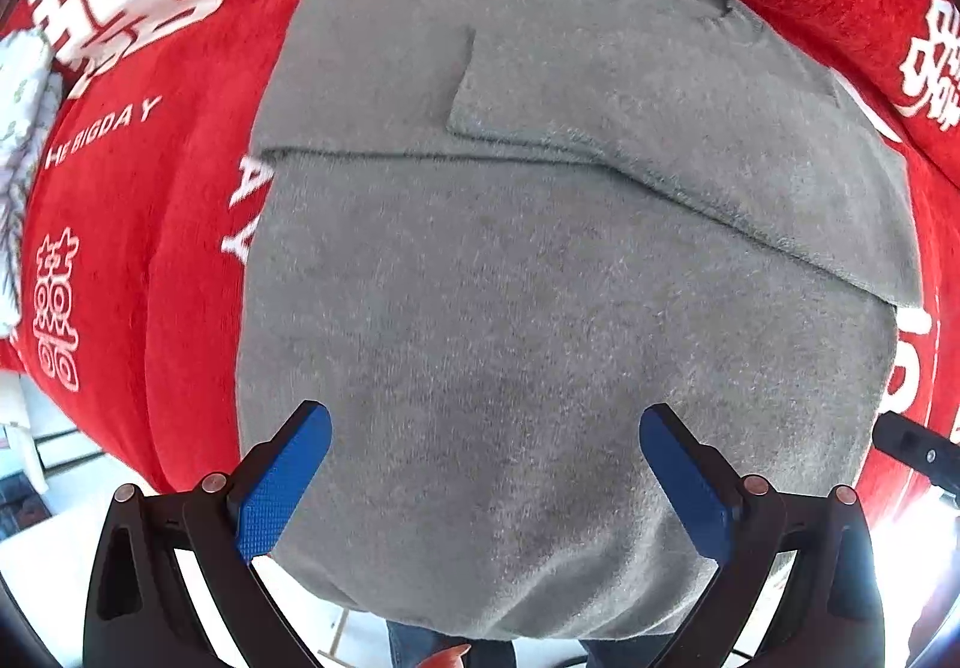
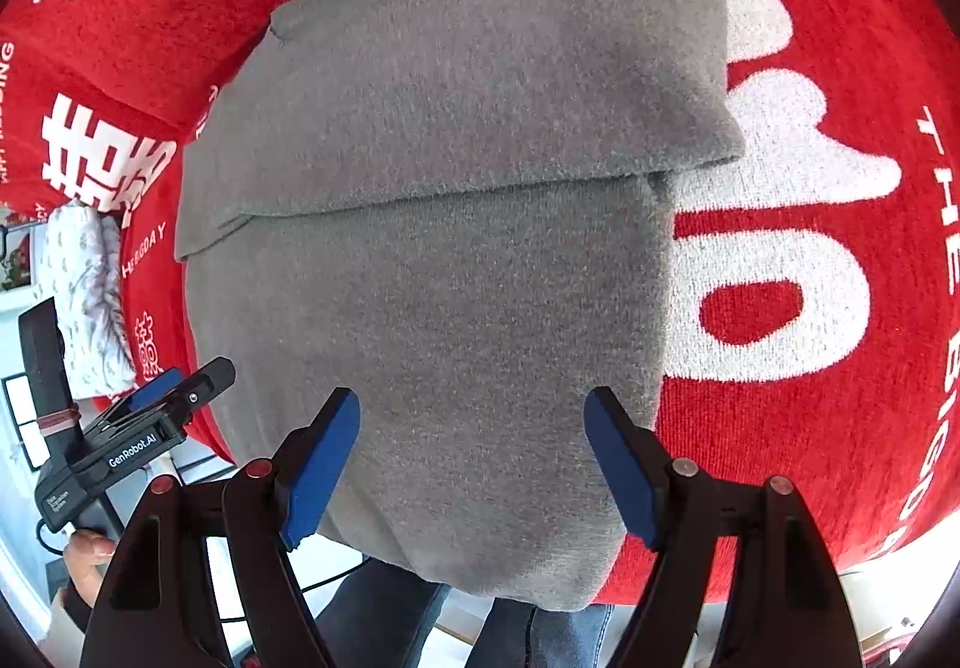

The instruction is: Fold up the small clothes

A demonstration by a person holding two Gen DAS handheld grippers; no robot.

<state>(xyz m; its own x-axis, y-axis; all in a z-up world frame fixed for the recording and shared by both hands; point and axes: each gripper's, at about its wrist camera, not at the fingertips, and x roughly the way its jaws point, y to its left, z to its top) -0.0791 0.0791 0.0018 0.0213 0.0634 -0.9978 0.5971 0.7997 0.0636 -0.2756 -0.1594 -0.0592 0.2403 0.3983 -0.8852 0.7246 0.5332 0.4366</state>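
A: Left wrist view: the left gripper (image 1: 485, 435) is pointing down over the grey garment (image 1: 540, 278), blue pads (image 1: 285, 488) spread wide, nothing sitting between them. The garment is lying flat on the red blanket (image 1: 180, 248) with white lettering; one flap is lying folded across its upper part. The near hem is hanging at the blanket's near edge.

B: Anything else showing there?

A: A black tip of the right gripper (image 1: 915, 449) is poking in at the right edge. A patterned white cloth (image 1: 21, 128) is sitting at far left.

B: Right wrist view?

A: The right gripper (image 2: 474, 461) is hovering over the same garment (image 2: 432, 278), jaws wide apart, gripping nothing. The folded flap is showing as a ridge across the middle. The left gripper (image 2: 162, 398) is sitting at the lower left, near the garment's left edge, a hand (image 2: 87, 554) holding its handle. Can't tell its jaw state from this angle.
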